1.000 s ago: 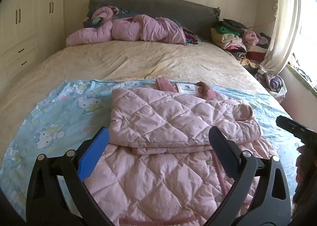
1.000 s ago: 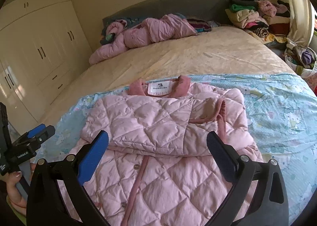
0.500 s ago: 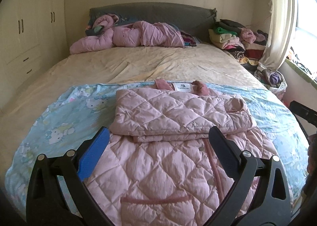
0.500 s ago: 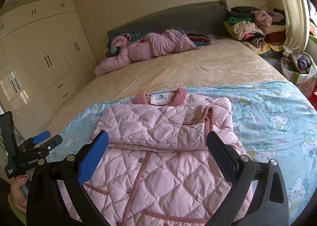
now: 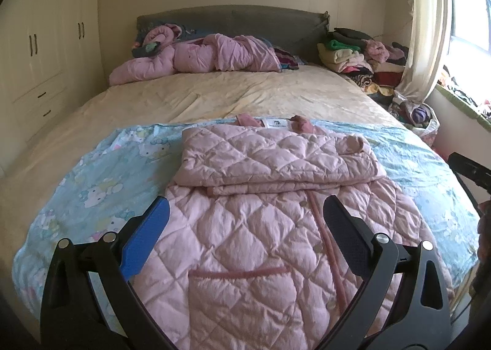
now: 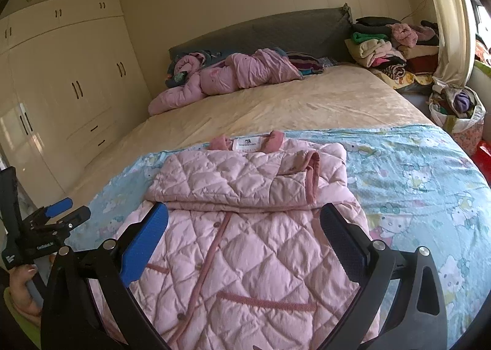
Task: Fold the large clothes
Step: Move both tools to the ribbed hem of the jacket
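Note:
A pink quilted jacket (image 5: 260,227) lies flat on a light blue cartoon-print sheet (image 5: 101,178) at the foot of the bed; it also shows in the right wrist view (image 6: 245,227). Both sleeves are folded across its chest into a band (image 5: 276,162). The collar with a white label (image 6: 248,143) points toward the headboard. My left gripper (image 5: 245,221) is open and empty, held above the jacket's lower half. My right gripper (image 6: 244,225) is open and empty, also above the lower half. The left gripper also shows at the left edge of the right wrist view (image 6: 58,218).
A crumpled pink garment (image 5: 196,58) lies by the grey headboard (image 5: 230,18). Stacked folded clothes (image 5: 359,52) sit at the bed's far right. A full laundry bag (image 6: 457,110) stands on the floor by the curtain. Wardrobe doors (image 6: 61,89) line the left wall.
Both grippers have pulled back from the jacket toward the foot of the bed, so more of its lower half shows. Both stayed open and empty. The jacket has not moved.

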A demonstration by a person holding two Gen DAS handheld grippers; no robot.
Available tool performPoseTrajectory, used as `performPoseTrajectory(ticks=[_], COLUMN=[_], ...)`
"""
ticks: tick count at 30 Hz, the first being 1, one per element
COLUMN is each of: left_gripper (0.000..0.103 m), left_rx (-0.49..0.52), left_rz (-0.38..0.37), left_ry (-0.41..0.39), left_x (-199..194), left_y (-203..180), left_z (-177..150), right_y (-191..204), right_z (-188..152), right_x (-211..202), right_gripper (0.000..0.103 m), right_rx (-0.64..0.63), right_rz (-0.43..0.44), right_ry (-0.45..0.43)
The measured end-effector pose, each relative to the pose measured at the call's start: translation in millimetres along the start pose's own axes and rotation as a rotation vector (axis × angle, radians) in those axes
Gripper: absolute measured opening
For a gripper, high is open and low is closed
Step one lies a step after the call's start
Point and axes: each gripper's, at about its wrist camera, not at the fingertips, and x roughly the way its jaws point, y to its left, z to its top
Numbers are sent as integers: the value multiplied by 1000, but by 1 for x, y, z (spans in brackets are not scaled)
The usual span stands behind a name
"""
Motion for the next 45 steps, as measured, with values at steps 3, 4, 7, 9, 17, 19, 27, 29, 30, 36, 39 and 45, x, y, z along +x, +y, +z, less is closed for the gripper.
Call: performPoseTrajectory(ticks=[3,4,7,9,17,19,27,29,30,36,39,45], left_gripper=[94,94,94,94,94,94,94,94,94,94,94,94], left_rx=[3,5,12,16,33,33,38,42,44,43,39,26], left_rz=[5,8,13,21,36,43,52,53,57,71,75,84], left_ry=[4,4,4,11,36,42,47,50,52,74,90,119], left_x=[-6,-8,-12,-14,-18,-20,-27,-30,-31,-34,-33,-29], left_y=[0,0,1,2,5,6,10,10,11,18,22,29], left_z=[-8,-10,-18,-23,-44,-48,-58,-62,-64,-78,-86,-98], right_y=[0,0,-1,-1,-2,-4,-13,-15,-16,-23,-29,-38], right_z=[-5,-8,-16,-20,-40,-45,-61,-66,-69,-83,-91,-103], right_x=[-5,-8,-14,-17,-26,-29,-36,-38,-38,-39,-39,-39], right_gripper=[99,99,99,99,99,99,99,99,99,99,99,99], right_rx=[1,-1,-6,-8,-26,-31,-26,-27,-26,-12,3,22], right_rz=[-3,-5,-10,-11,-32,-42,-56,-58,-59,-65,-64,-73], right_ry=[4,3,11,18,53,55,91,101,108,138,157,190])
